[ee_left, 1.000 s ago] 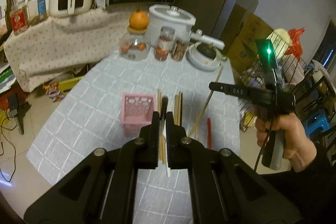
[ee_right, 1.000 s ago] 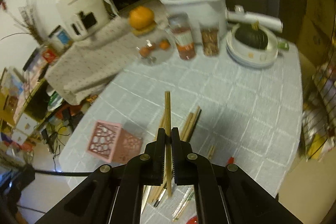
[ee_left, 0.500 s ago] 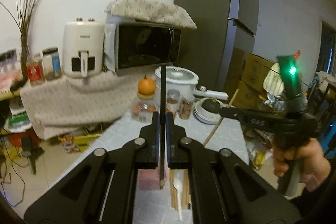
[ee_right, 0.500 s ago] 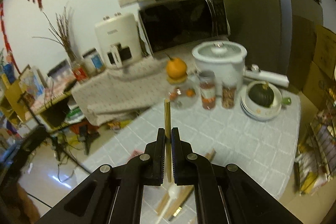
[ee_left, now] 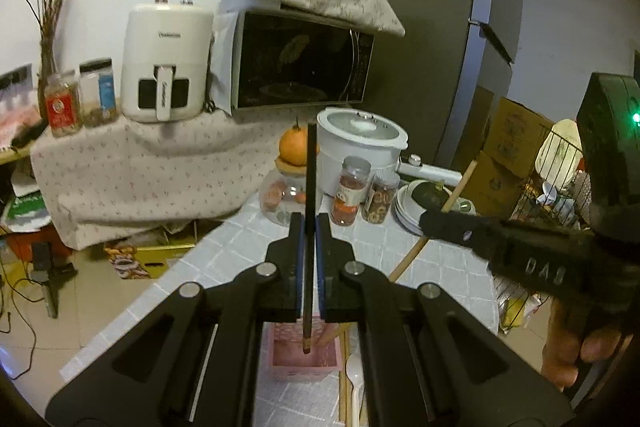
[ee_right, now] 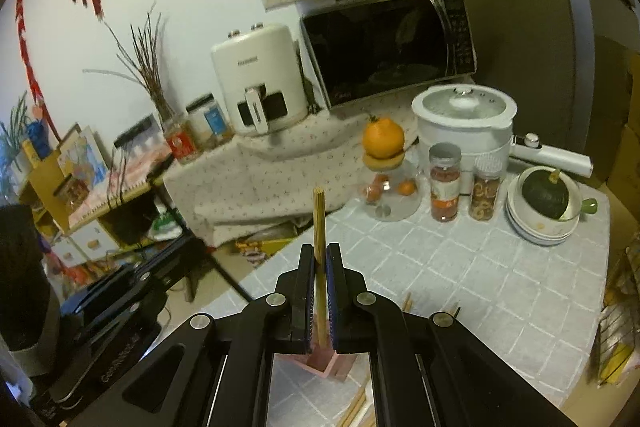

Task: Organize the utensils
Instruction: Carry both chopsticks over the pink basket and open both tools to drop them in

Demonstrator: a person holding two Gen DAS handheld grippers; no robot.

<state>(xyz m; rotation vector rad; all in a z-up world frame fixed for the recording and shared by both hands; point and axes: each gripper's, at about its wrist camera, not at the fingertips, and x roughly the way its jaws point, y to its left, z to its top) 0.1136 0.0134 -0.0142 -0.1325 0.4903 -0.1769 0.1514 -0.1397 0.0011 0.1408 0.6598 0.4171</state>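
My left gripper (ee_left: pixel 308 223) is shut on a dark chopstick (ee_left: pixel 310 187), held upright with its lower tip over the pink utensil basket (ee_left: pixel 306 357). My right gripper (ee_right: pixel 319 255) is shut on a light bamboo chopstick (ee_right: pixel 319 219), also upright, its lower end above the pink basket (ee_right: pixel 320 361). The right gripper and its bamboo chopstick (ee_left: pixel 460 187) also show in the left wrist view at right. A white spoon (ee_left: pixel 354 381) and more chopsticks (ee_right: pixel 356 407) lie on the table beside the basket.
At the table's far end stand a white cooker (ee_right: pixel 464 119), spice jars (ee_right: pixel 444 187), a glass jar with an orange on top (ee_right: pixel 384 139) and bowls holding a green squash (ee_right: pixel 546 195). A microwave (ee_left: pixel 304 63) and air fryer (ee_left: pixel 166 61) sit on a side counter.
Both grippers have lifted from the table and tilted up to level, each carrying its chopstick upright. They now hold them over the pink basket.
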